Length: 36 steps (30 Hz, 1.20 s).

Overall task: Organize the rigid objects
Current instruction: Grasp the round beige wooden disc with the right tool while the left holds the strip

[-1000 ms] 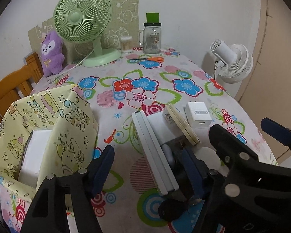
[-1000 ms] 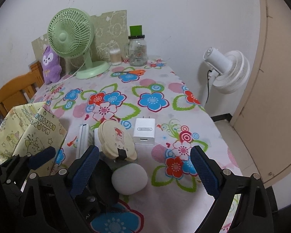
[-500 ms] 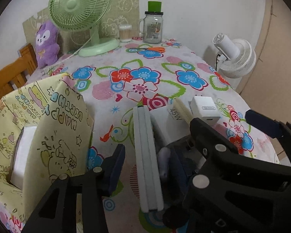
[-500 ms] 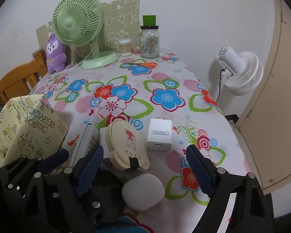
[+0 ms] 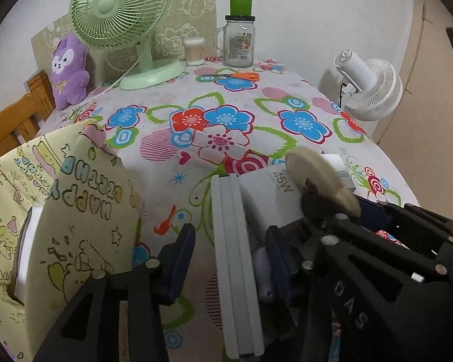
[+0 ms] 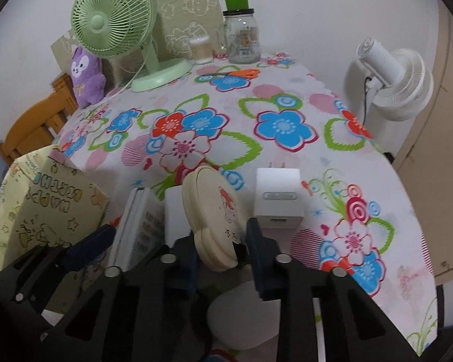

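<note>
A flat white box (image 5: 235, 256) stands on edge on the flowered tablecloth (image 5: 226, 90). My left gripper (image 5: 229, 235) straddles it with its jaws closing, and a gap still shows at the left pad. A white 45W adapter (image 5: 268, 199) leans against the box. My right gripper (image 6: 223, 247) is closing, and its pads press on the lower edge of a cream round case (image 6: 214, 220), which stands tilted. A white plug charger (image 6: 277, 202) sits just right of the case. A pale oval object (image 6: 244, 319) lies under the right gripper.
An open yellow gift bag (image 5: 75, 211) stands at the left with a white item inside. At the far end are a green fan (image 5: 120, 9), purple plush (image 5: 68, 72), glass jar (image 5: 238, 45), cotton swabs (image 5: 194, 51) and scissors (image 5: 238, 75). A white fan (image 5: 368, 87) stands off the right edge.
The right jaws have closed from wide apart onto the cream case. The left jaws have narrowed around the white box. Both grippers moved forward and down toward the objects.
</note>
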Available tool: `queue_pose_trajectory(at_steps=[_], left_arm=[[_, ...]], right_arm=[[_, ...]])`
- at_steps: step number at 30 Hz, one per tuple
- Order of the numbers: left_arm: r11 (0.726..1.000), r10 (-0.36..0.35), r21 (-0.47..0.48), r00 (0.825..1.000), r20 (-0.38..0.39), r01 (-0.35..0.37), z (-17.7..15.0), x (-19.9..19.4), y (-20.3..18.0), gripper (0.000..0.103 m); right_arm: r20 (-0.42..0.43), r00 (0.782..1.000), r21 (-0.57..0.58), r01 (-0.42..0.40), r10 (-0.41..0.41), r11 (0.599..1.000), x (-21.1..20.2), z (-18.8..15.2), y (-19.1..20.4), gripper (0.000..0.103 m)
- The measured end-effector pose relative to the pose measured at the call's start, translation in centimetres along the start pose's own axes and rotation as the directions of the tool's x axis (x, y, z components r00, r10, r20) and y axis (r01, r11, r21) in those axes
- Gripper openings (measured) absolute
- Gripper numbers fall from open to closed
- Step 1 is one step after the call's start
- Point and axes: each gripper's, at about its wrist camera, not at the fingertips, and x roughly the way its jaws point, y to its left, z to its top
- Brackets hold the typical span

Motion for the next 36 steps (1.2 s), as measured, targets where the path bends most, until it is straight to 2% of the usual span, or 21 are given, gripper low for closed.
queue_pose_trajectory(at_steps=[2,5,6,7,14,36], left_arm=[[1.000,-0.013,0.003,1.000,-0.003,0.013,0.0,0.0,-0.1,0.039],[1.000,-0.021,0.006,1.000,-0.005,0.021,0.1,0.0,-0.2,0.031],[1.000,-0.015,0.007,1.000,-0.001,0.015,0.1,0.0,-0.1,0.023],[1.000,-0.020,0.009,1.000,-0.001,0.020,0.1,0.0,-0.1,0.021],[1.000,-0.029,0.011,1.000,-0.005,0.029,-0.3,-0.4,-0.1,0.020],[0.998,-0.029,0.049,0.997,0.075,0.025,-1.1,-4.3,-0.4,0.020]], right_arm=[[0.001,1.000,0.011,0.004,-0.004,1.000,0.1,0.0,-0.4,0.013],[0.001,1.000,0.025,0.001,-0.001,1.000,0.1,0.0,-0.9,0.013],[0.002,1.000,0.025,0.002,-0.002,1.000,0.0,-0.1,-0.9,0.013],[0.006,1.000,0.023,0.005,-0.005,1.000,-0.1,-0.1,-0.9,0.013],[0.015,1.000,0.018,0.007,-0.007,1.000,-0.6,-0.4,-0.6,0.013],[0.078,0.996,0.041,0.030,-0.034,0.999,-4.9,-1.5,0.4,0.013]])
